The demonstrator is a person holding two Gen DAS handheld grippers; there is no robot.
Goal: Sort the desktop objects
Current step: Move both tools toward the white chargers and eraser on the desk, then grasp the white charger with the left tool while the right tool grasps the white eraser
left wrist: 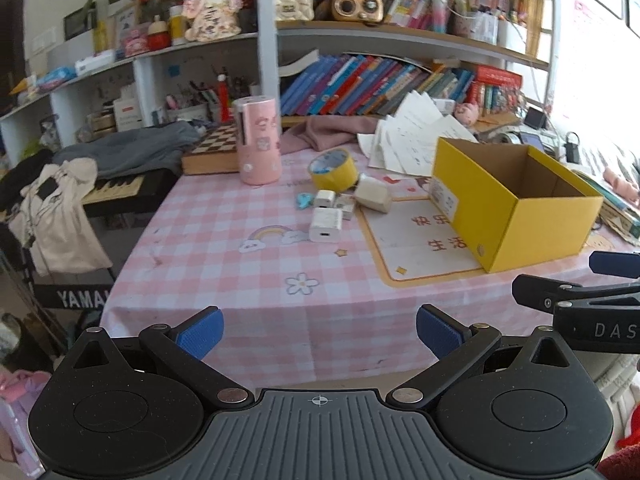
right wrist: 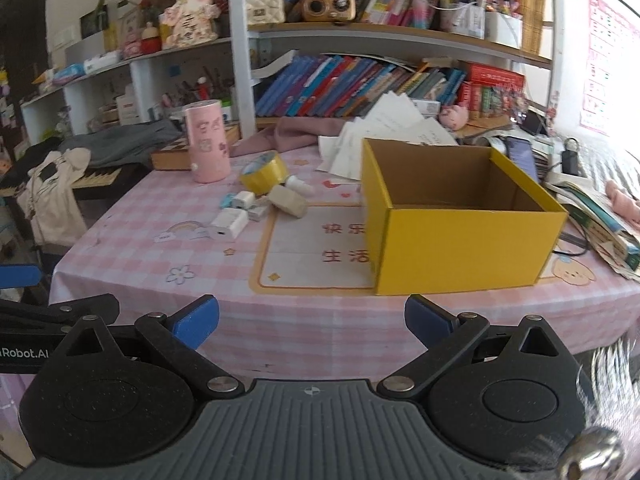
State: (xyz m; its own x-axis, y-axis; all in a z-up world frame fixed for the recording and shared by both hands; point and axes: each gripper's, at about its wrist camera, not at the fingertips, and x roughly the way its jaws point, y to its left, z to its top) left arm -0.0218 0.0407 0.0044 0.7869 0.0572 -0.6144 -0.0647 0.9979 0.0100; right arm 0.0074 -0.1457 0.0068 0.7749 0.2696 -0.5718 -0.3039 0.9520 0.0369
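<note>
Crowded bookshelves back the scene, and a desk under a pink checked tablecloth (left wrist: 224, 240) carries the work. Landmark for this report is the yellow box (right wrist: 460, 240), open-topped and apparently empty, standing on the cloth.

The items to be sorted lie in one cluster to the left of the box, apart from it: a yellow tape roll (left wrist: 334, 168) at the far side, small white chargers (left wrist: 326, 224) nearer the front edge, and a beige block (left wrist: 373, 197) closest to the box. A pink cylinder (left wrist: 259, 140) stands upright farther left again, beyond the cluster.

Left gripper (left wrist: 320, 330) hangs short of the desk's front edge, blue pads spread wide, nothing between them; the cluster lies ahead of it and slightly right of centre. Right gripper (right wrist: 312, 320) is likewise spread wide and empty, facing the box's near left corner, with the cluster ahead and well to its left.

Judgement: the left gripper has the straighter line to the chargers; the nearest charger's long axis runs roughly away from the claw.
</note>
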